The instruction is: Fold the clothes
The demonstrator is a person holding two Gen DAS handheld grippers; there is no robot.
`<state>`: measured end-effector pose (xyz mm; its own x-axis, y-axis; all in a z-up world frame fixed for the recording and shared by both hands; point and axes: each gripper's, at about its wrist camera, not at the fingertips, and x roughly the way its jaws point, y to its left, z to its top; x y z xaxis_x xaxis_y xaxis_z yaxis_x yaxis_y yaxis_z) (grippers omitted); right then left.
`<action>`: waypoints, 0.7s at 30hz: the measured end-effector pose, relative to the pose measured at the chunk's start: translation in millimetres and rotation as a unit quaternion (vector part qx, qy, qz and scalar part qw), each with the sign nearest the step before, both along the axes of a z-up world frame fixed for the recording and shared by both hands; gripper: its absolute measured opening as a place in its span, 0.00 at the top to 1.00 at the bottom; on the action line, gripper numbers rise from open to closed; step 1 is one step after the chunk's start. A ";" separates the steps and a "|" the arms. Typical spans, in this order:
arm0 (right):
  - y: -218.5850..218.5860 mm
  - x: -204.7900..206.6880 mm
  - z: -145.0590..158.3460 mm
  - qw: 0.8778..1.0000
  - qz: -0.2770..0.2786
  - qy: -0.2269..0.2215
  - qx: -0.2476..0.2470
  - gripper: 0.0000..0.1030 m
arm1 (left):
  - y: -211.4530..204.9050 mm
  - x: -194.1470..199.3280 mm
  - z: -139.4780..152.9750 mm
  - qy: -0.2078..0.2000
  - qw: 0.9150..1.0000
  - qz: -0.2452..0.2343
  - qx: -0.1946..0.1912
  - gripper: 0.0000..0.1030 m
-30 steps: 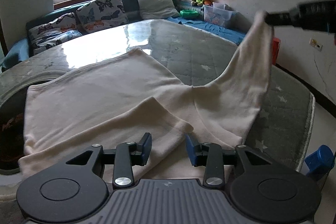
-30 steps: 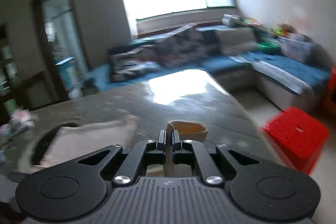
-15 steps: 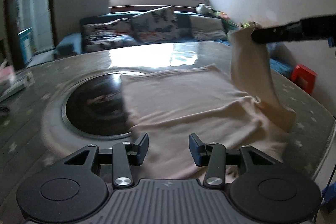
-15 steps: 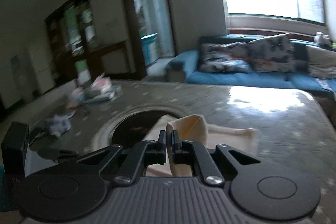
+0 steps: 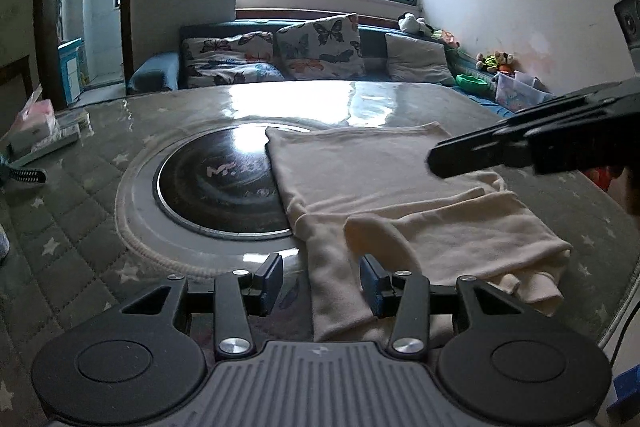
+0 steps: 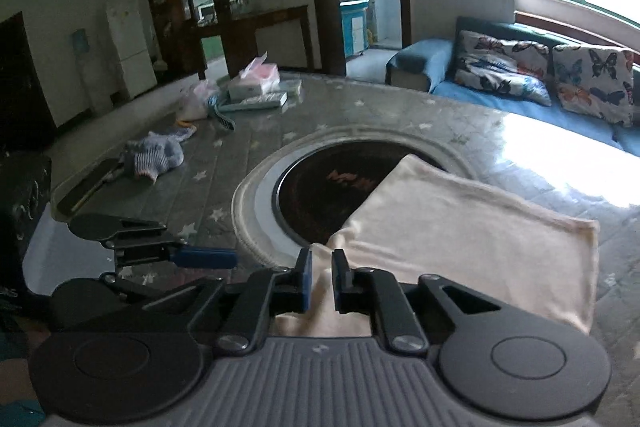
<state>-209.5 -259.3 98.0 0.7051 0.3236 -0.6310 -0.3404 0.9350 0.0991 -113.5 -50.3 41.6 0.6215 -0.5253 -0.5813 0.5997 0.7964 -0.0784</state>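
Observation:
A cream garment lies flat on the quilted green table, with one sleeve folded across its near part. My left gripper is open low over the garment's near left edge, with cloth lying under the gap and nothing pinched. Over the garment's right side my right gripper hovers with no cloth hanging from it. In the right wrist view its jaws are opening a narrow gap, and the garment shows below. A blue finger of the left gripper shows at the left.
A round black hotplate is set in the table, partly under the garment. A tissue box, packets and a striped cloth lie at the far left. A sofa with butterfly cushions is behind. The table edge curves close at the right.
The right gripper carried the lifted sleeve across over the garment and let it go; the sleeve now lies folded. The left gripper swung left along the near edge.

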 end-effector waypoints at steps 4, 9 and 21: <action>-25.5 -8.8 3.4 0.999 -0.024 0.009 -0.035 0.90 | -18.1 -2.2 4.5 -0.008 0.999 -0.033 -0.002 0.57; -64.1 -19.4 -19.6 0.994 -0.065 0.059 -0.068 0.90 | -44.4 -5.3 4.6 -0.010 0.997 -0.072 0.000 0.58; -105.2 -32.3 -50.0 0.991 -0.094 0.083 -0.044 0.89 | -27.0 2.6 -11.2 0.024 0.997 -0.068 0.014 0.58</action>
<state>-241.8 -364.6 48.0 0.6316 0.1351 -0.7634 -0.1446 0.9880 0.0551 -111.0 -77.3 30.4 0.5167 -0.5855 -0.6246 0.6979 0.7107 -0.0888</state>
